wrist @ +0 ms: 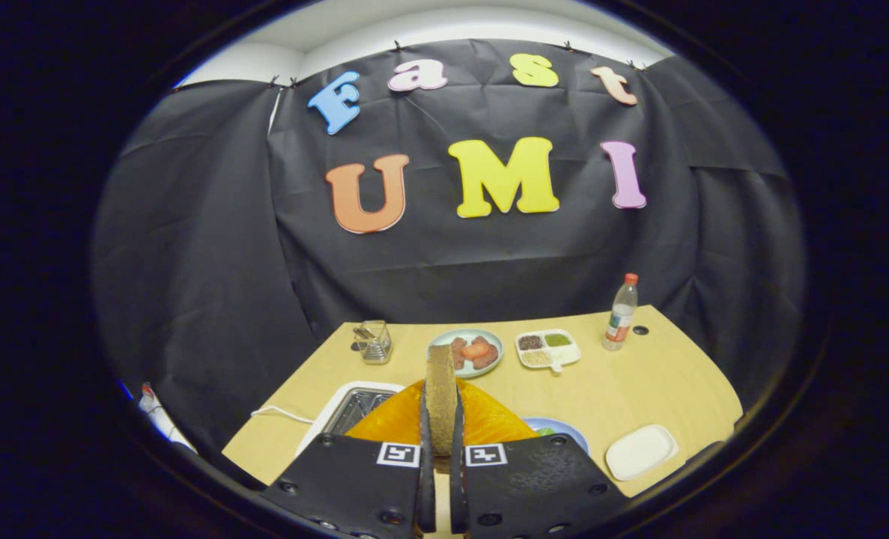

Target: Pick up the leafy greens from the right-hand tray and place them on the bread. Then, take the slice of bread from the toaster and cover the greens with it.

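Fingers (441,449) clamped on the bread slice (441,397) edge-on, held upright above the toaster (354,408), prob to carry it over the greens.

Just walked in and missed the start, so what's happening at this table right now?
A person's handheld gripper is shut on a slice of bread, held upright between the fingers above the toaster. An orange sheet lies just ahead, and beside it is a blue plate with a bit of green on it. Beyond them on the table sit a plate of food, a divided tray, a bottle and a small white dish.
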{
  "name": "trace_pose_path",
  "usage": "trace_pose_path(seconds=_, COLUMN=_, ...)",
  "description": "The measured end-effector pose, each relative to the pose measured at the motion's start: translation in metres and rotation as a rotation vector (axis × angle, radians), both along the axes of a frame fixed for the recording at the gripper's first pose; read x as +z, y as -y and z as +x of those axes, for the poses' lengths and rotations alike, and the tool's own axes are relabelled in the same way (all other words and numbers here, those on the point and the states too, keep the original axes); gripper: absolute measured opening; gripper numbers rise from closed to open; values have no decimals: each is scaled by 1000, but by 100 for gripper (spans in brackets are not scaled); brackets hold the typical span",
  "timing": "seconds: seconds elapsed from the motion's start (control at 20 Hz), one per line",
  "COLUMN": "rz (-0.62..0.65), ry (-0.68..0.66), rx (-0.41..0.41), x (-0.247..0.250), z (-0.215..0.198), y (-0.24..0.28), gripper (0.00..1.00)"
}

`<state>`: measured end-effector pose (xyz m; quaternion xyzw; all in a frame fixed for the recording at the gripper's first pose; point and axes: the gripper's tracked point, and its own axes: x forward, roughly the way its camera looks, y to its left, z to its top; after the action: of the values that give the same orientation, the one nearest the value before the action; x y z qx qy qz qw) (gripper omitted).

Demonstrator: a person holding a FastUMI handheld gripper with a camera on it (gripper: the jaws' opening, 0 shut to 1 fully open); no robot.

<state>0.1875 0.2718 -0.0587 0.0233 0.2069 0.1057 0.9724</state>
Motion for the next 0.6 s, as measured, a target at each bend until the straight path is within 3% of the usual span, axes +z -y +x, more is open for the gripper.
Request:
trace_pose_path(seconds=0.25, rz=8, ry=-105, rx=-21, x=-61, z=11, y=22, gripper=7)
trace_pose_path(seconds=0.6, rz=29, ry=-265, rx=13, x=-136, z=23, y=44, gripper=7)
